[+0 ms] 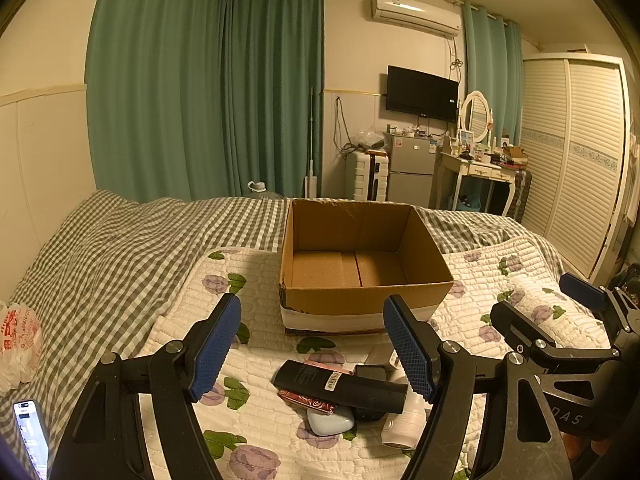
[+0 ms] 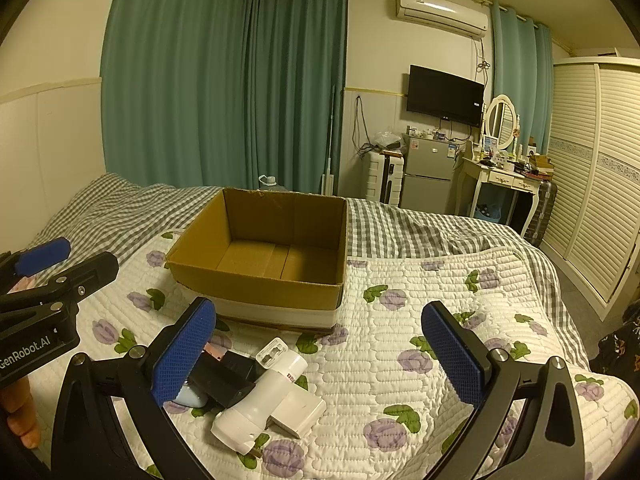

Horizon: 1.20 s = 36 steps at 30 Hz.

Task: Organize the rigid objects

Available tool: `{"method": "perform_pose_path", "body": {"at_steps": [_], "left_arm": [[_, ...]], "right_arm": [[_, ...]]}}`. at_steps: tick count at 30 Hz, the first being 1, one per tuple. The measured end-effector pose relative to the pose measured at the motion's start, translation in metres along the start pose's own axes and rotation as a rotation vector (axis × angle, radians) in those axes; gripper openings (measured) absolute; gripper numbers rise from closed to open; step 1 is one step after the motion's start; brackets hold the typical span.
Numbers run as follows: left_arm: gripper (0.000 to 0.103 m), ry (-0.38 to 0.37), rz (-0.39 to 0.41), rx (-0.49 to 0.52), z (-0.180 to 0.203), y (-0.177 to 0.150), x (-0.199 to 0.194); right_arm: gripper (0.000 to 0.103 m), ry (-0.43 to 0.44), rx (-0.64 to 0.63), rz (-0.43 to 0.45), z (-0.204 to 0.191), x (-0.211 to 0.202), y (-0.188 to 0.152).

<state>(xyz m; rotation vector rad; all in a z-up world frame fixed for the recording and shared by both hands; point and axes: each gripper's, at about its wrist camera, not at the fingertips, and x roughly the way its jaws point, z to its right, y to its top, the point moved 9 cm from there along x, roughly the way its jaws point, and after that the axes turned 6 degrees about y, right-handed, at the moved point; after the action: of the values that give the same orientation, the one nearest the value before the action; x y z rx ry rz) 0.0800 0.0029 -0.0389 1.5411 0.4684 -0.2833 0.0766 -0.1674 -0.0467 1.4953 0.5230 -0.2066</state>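
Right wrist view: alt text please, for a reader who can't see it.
An empty cardboard box sits open on a floral quilt on a bed, beyond the right gripper, whose jaws are wide open. In front of the box lies a pile including a white handheld appliance and a black tube.

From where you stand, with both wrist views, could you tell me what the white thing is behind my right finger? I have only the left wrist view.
Observer: It is a white handheld device, lying on its side with a flat white block handle pointing to the right.
Operator: Thank you. Is anything else white beside it?
Observer: Yes, a small white plug-like piece lies just beyond it, towards the cardboard box.
Operator: And is the quilt to the right of the pile occupied?
Observer: The right wrist view shows only bare floral quilt there, with the right gripper open above it.
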Motion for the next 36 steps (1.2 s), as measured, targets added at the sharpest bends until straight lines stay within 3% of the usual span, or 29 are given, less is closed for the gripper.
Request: {"method": "perform_pose_path", "body": {"at_steps": [26, 31, 34, 36], "left_arm": [[0.077, 0.006, -0.008, -0.004, -0.003, -0.003, 0.004], [0.077, 0.025, -0.036, -0.002, -0.006, -0.012, 0.016], [0.077, 0.038, -0.062, 0.004, -0.007, -0.020, 0.026], [0.077, 0.046, -0.079, 0.004, -0.009, -0.026, 0.031]], "right_arm": [[0.103, 0.018, -0.020, -0.035, -0.006, 0.009, -0.006], [0.103, 0.002, -0.040, -0.147, -0.006, 0.038, -0.041], [0.092, 0.023, -0.032, -0.268, -0.009, 0.061, -0.077], [0.090, 0.045, -0.022, -0.327, -0.013, 0.072, -0.095]]}}
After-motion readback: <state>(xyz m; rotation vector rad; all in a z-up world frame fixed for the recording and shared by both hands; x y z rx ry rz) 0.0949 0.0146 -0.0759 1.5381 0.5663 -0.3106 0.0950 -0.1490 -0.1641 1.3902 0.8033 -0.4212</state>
